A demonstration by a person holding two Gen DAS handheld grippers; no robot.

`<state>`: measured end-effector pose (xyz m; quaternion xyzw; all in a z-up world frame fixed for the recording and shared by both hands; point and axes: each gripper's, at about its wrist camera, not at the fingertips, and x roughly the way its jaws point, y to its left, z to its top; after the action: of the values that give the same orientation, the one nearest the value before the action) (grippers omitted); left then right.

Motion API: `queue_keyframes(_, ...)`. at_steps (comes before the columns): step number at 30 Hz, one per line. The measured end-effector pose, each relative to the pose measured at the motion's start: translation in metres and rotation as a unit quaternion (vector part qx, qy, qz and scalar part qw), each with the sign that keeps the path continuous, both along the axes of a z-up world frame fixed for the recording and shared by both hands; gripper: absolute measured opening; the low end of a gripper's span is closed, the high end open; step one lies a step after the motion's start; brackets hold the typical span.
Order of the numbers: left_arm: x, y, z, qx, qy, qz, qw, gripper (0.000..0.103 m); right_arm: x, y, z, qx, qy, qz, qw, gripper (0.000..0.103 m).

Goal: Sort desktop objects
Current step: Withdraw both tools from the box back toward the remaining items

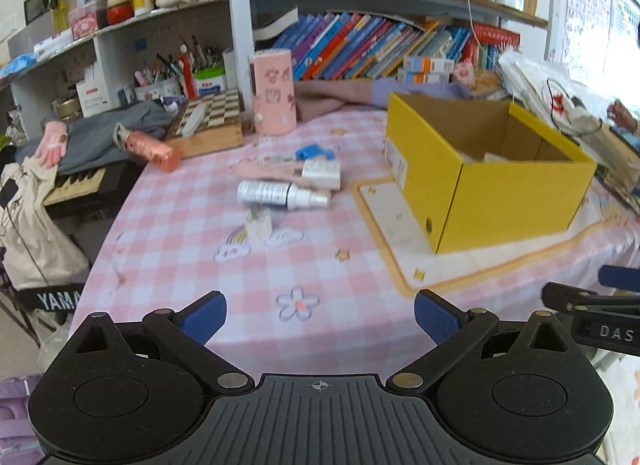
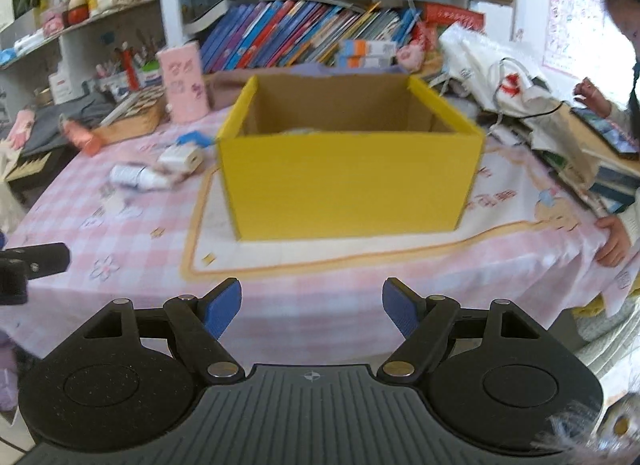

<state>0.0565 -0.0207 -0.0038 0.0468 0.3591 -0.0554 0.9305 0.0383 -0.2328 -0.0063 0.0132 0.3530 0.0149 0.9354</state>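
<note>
1. The left gripper (image 1: 320, 315) was seen low over the near edge of the pink checked tablecloth (image 1: 192, 233); its blue pads (image 1: 204, 315) were spread wide apart, and only bare cloth with a printed flower was seen between them.
2. The loose desktop things were found well ahead of the left gripper and slightly to its left: a white spray bottle (image 1: 280, 194) was laid on its side; a small white box (image 1: 322, 174) was set just behind it, touching or nearly touching; a blue object (image 1: 310, 152), too blurred to be named, was seen behind that; a small pale bottle (image 1: 258, 224) was stood upright nearest the gripper.
3. A pink tin (image 1: 273, 91) was stood upright farther back, beside a chessboard (image 1: 208, 117); an orange-pink bottle (image 1: 154, 150) was laid tilted at the table's left edge.
4. The yellow cardboard box (image 1: 516, 201) was placed open-topped ahead and to the right of the left gripper, on a cream mat (image 1: 400, 221); pale contents were glimpsed inside, but they could not be told apart.
5. The right gripper (image 2: 312, 311) was pointed straight at the yellow cardboard box (image 2: 348, 185), which was seen squarely ahead and apart from it; its jaws were parted and nothing was held between them.
6. A person's hand (image 2: 612, 239) was rested on the cloth's right edge.
</note>
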Motion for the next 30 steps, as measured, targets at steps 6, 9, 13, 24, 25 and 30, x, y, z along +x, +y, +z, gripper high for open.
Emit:
queue_keyframes(6,-0.006,0.011,-0.009,0.014,0.014,0.003,0.9998,0.102,0.003,0.028,-0.008,-0.006,0.018,0.037,0.999,0.076)
queue_keyframes(9,-0.007,0.017,-0.012,0.012,0.02,0.005,0.9997,0.102,0.003,0.04,-0.01,-0.01,0.024,0.056,0.998,0.076)
queue_keyframes(13,-0.008,0.026,-0.014,0.012,0.026,0.015,0.9995,0.102,0.004,0.053,-0.011,-0.016,0.03,0.076,0.996,0.076)
queue_keyframes(24,-0.004,0.051,-0.019,0.003,0.031,0.062,0.9976,0.102,0.01,0.081,-0.012,-0.039,0.028,0.138,0.989,0.076)
queue_keyframes(25,-0.003,0.053,-0.02,0.005,0.031,0.066,0.9973,0.102,0.013,0.083,-0.013,-0.038,0.029,0.141,0.989,0.076)
queue_keyframes(30,0.003,0.067,-0.019,0.005,0.029,0.087,0.9958,0.102,0.025,0.096,-0.016,-0.037,0.029,0.169,0.984,0.074)
